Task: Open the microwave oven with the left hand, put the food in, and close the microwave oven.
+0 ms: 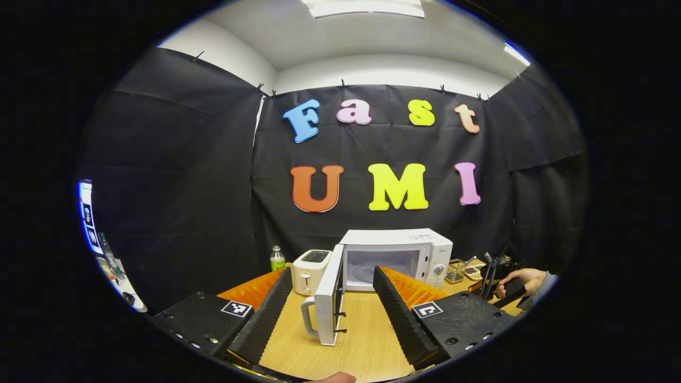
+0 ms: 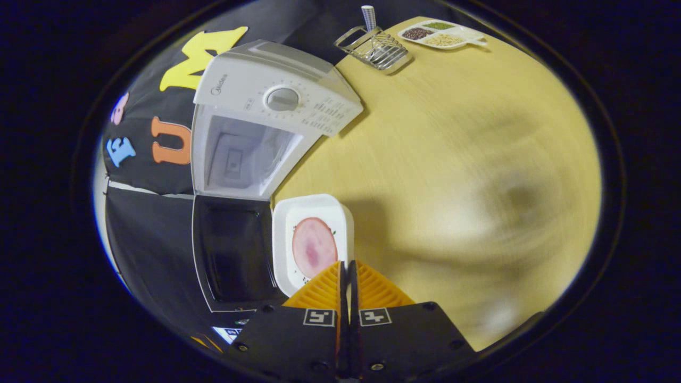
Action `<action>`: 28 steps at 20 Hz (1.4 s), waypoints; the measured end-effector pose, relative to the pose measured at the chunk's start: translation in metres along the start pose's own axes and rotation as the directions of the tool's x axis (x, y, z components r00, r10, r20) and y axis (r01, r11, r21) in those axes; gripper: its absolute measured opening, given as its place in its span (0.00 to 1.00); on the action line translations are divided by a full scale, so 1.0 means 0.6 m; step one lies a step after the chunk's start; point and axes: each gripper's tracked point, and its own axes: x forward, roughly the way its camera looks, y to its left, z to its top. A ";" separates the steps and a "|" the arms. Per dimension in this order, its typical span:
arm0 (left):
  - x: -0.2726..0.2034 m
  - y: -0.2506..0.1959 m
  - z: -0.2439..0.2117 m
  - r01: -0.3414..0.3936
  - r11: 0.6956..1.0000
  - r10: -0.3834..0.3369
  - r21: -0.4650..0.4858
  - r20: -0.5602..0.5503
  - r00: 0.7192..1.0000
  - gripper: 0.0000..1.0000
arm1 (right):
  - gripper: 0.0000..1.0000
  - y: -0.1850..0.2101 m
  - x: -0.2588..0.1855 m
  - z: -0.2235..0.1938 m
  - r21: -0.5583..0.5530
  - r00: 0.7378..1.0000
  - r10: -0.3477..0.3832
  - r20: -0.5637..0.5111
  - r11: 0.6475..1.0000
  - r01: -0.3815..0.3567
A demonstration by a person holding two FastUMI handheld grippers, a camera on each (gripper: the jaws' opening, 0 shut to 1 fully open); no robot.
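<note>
Left tongs (image 1: 332,298) gape before the white microwave oven's (image 1: 396,258) open door (image 1: 327,298); right tongs (image 2: 348,271) pinch a white square ham plate (image 2: 311,242).

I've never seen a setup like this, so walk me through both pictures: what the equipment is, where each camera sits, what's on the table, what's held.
A person holds a two-finger tool in each hand; each carries a fisheye camera looking along its fingers. The left gripper view shows the left tool open, facing the microwave, whose door is swung open, on a wooden table with a toaster and a bottle. The right gripper view is rotated: the right tool is shut on the rim of a white tray carrying a slice of meat. A wire rack and a snack dish sit farther back.
</note>
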 end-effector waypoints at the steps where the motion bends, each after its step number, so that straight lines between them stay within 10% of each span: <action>1: -0.009 0.005 0.000 -0.014 1.000 0.014 0.004 -0.003 1.000 0.94 | 0.04 0.010 0.009 0.000 -0.008 1.000 -0.010 0.013 1.000 0.011; 7: -0.048 0.024 0.012 -0.052 0.999 0.052 0.002 0.024 0.998 0.94 | 0.04 0.063 0.055 0.018 0.054 0.976 -0.095 0.195 0.995 0.086; 12: -0.041 0.055 0.017 -0.014 0.999 0.016 -0.032 0.042 0.999 0.93 | 0.04 0.145 0.111 0.034 0.202 0.950 -0.055 0.307 0.979 -0.008; 23: 0.020 0.110 -0.054 0.037 0.999 -0.038 -0.033 -0.001 0.999 0.94 | 0.04 0.201 0.178 0.187 0.359 0.739 -0.121 0.663 0.917 -0.172; 28: 0.041 0.125 -0.089 0.033 0.998 -0.035 -0.059 -0.035 0.999 0.94 | 0.05 0.246 0.236 0.226 0.330 0.741 -0.074 0.667 0.921 -0.206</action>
